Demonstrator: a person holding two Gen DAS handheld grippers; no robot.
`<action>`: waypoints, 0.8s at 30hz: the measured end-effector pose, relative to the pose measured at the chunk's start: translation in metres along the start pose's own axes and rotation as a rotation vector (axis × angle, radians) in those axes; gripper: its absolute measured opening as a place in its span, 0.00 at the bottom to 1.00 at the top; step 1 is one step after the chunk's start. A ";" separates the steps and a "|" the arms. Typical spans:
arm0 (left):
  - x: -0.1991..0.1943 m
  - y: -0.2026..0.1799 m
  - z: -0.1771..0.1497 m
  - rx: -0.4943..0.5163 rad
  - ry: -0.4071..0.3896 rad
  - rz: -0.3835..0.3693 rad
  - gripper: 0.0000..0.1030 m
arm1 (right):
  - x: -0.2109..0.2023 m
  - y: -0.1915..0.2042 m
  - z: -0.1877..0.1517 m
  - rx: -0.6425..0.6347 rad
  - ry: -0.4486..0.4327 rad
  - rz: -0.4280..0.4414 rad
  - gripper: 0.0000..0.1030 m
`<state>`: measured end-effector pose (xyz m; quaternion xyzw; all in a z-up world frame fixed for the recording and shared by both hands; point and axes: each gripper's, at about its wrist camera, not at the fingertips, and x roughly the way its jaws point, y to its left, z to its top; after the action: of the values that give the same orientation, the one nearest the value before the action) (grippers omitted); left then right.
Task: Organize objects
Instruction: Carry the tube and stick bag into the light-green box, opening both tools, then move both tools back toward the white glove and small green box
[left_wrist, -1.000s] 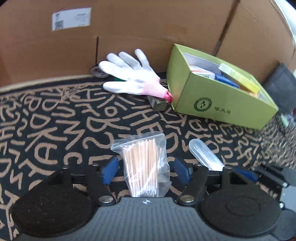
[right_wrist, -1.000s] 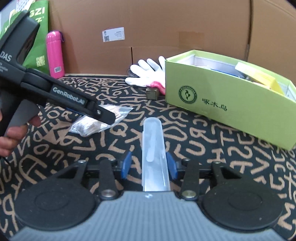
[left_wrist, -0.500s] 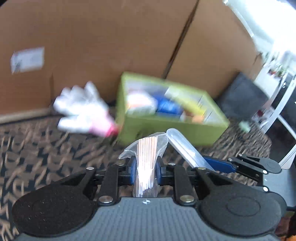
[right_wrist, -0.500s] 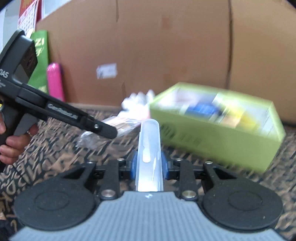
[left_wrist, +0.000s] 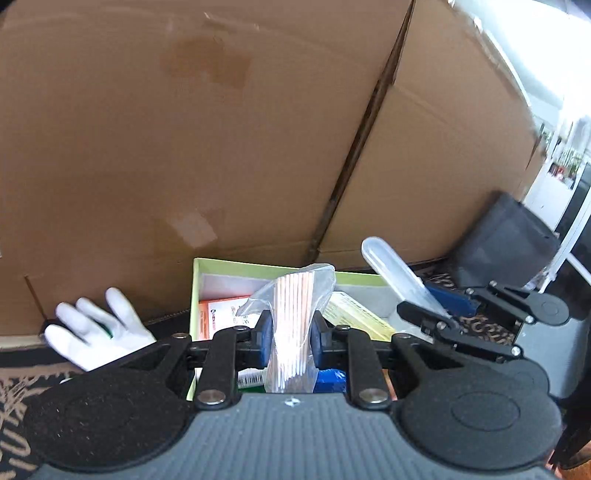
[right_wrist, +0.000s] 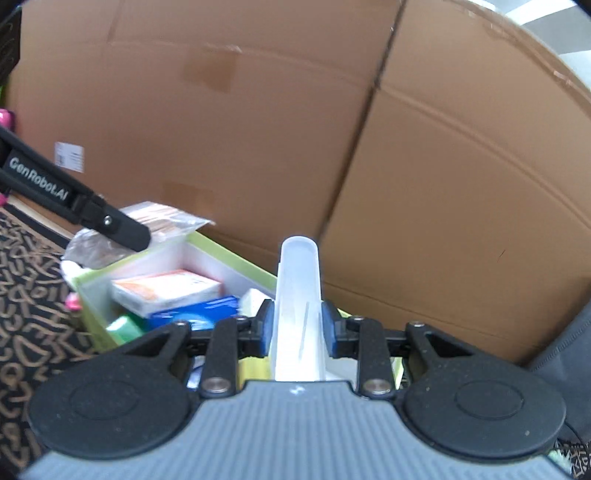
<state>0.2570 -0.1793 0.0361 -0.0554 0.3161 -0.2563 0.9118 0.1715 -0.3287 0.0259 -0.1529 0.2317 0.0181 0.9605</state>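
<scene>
My left gripper (left_wrist: 290, 338) is shut on a clear bag of wooden sticks (left_wrist: 293, 325), held in the air over the green box (left_wrist: 236, 265). My right gripper (right_wrist: 297, 330) is shut on a clear plastic tube (right_wrist: 298, 295), also raised above the green box (right_wrist: 225, 251). In the left wrist view the tube (left_wrist: 391, 271) and the right gripper (left_wrist: 443, 314) show at the right. In the right wrist view the left gripper (right_wrist: 125, 230) with its bag (right_wrist: 162, 219) hangs over the box's far left corner. Orange, blue and yellow packs lie inside the box.
Tall cardboard walls (left_wrist: 221, 129) stand right behind the box. A white glove (left_wrist: 92, 332) lies on the patterned mat (right_wrist: 26, 288) left of the box. A dark grey bag (left_wrist: 506, 243) sits at the right. A pink bottle (right_wrist: 5, 118) is at the far left.
Both grippers closed on their items on the mat, lifted them and carried them forward. They now hang over the open green box.
</scene>
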 end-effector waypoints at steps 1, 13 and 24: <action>0.006 0.001 0.000 0.001 0.000 0.005 0.20 | 0.006 -0.004 -0.001 0.010 -0.005 0.000 0.26; -0.001 0.033 -0.031 -0.081 -0.082 0.009 0.88 | 0.015 -0.007 -0.041 0.191 -0.016 -0.008 0.80; -0.074 0.060 -0.031 -0.170 -0.164 0.027 0.88 | -0.045 0.047 -0.006 0.083 -0.198 0.026 0.79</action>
<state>0.2145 -0.0883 0.0362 -0.1491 0.2620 -0.2107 0.9299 0.1236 -0.2845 0.0277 -0.1076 0.1379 0.0359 0.9839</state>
